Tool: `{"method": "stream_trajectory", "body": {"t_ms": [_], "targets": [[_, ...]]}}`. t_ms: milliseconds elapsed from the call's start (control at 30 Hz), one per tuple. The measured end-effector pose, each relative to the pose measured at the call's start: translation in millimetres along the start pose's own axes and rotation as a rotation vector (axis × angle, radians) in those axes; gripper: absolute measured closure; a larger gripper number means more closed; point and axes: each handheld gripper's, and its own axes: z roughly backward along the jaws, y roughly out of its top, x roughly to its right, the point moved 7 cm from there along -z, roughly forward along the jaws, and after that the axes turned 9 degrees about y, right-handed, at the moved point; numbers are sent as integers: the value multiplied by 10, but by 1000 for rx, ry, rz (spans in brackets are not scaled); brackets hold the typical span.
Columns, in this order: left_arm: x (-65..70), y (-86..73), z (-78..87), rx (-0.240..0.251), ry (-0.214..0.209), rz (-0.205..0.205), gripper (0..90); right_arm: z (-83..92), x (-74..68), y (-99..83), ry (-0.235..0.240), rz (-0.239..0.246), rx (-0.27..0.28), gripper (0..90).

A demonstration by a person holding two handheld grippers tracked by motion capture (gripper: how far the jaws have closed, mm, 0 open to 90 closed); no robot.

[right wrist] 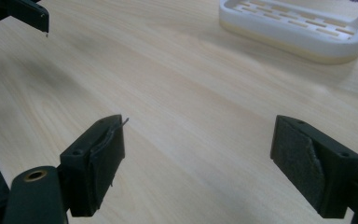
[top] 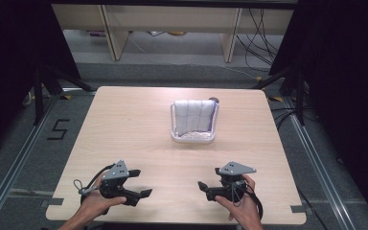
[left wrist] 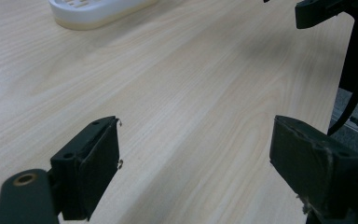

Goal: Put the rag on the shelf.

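A white slotted tray [top: 194, 136] stands on the far middle of the light wooden table [top: 124, 124]. A folded white cloth with thin purple lines [top: 195, 116] rests upright in it. My left gripper [top: 142, 182] sits near the front edge at the left, held in a hand, its jaws wide apart and empty. My right gripper [top: 209, 177] is near the front edge at the right, also open and empty. The two point toward each other. In the left gripper view the open gripper [left wrist: 196, 158] hovers over bare wood, with the tray [left wrist: 98, 11] far off. The right gripper view shows its own gripper [right wrist: 198, 158] over wood and the tray [right wrist: 298, 35] beyond.
Bare tabletop lies between the grippers and the tray. Beyond the table stand wooden furniture legs [top: 115, 38], and cables [top: 261, 43] lie on the floor. A taped "5" [top: 57, 129] marks the floor at the left. Dark curtains flank both sides.
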Motion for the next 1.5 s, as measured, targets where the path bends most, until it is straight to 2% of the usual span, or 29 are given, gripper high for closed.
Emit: {"method": "stream_trajectory", "body": {"t_ms": [33,100,133,167,200,267,300,333,367,433,467,500,533,567,600,633,700,767,867,900,967,1033,1067,1100,1133,1167,1300,1433,1500], "targets": [[1,-15,18,-16,3,-9,153,-7,-29,-21,9,-18,4,181],[20,-32,33,-11,-7,-3,153,8,-27,-47,7,-8,-1,177],[18,-37,40,-12,-1,-8,153,9,-84,-77,23,-53,-5,174],[23,-47,45,-6,4,-4,153,21,-45,-78,9,-4,-2,173],[22,-60,59,-16,11,-10,153,23,-70,-93,14,-22,4,173],[26,-78,74,-17,13,-12,153,40,-64,-121,7,-4,2,174],[30,-84,78,-17,17,-8,153,46,-98,-150,8,-39,-1,173],[27,-101,85,-24,19,-13,153,50,-77,-158,8,-10,-2,173],[38,-107,75,-11,9,-7,153,46,-126,-195,15,-54,-6,173],[48,-139,72,-15,2,-11,153,51,-113,-239,14,-17,-22,172],[47,-160,73,-29,13,-17,153,57,-117,-261,8,-18,-36,171],[46,-181,63,-29,12,-29,153,43,-138,-289,28,-24,-44,169],[37,-210,62,-42,28,-54,153,37,-153,-312,34,-28,-53,165],[52,-220,55,-38,30,-46,153,27,-174,-338,42,-30,-61,164],[41,-241,52,-44,32,-61,153,38,-179,-356,33,-24,-80,164],[68,-248,44,-42,16,-32,153,28,-200,-371,45,-27,-85,164],[102,-279,35,-53,-3,-14,153,28,-225,-402,38,-25,-102,164],[122,-309,39,-73,3,-35,153,16,-242,-427,40,-8,-113,164],[131,-318,37,-73,2,-59,153,9,-274,-459,46,-3,-133,164],[150,-314,34,-69,-1,-45,153,5,-287,-468,47,-9,-133,164],[149,-317,28,-69,-3,-50,153,4,-292,-480,49,-7,-144,164],[147,-319,30,-78,-9,-53,153,8,-295,-476,43,-15,-140,164],[147,-318,29,-78,-10,-52,153,5,-278,-469,45,1,-135,164],[145,-316,26,-74,-6,-51,153,-1,-307,-473,61,-30,-129,164],[144,-316,25,-75,-6,-50,153,1,-272,-465,52,0,-127,164],[140,-315,20,-71,-1,-50,153,15,-268,-470,36,-8,-135,164],[128,-323,7,-75,4,-61,153,12,-264,-461,37,10,-127,164],[126,-324,2,-83,5,-43,153,17,-258,-454,34,20,-124,164],[98,-328,7,-84,12,-61,153,17,-275,-459,32,-13,-126,164]]}}
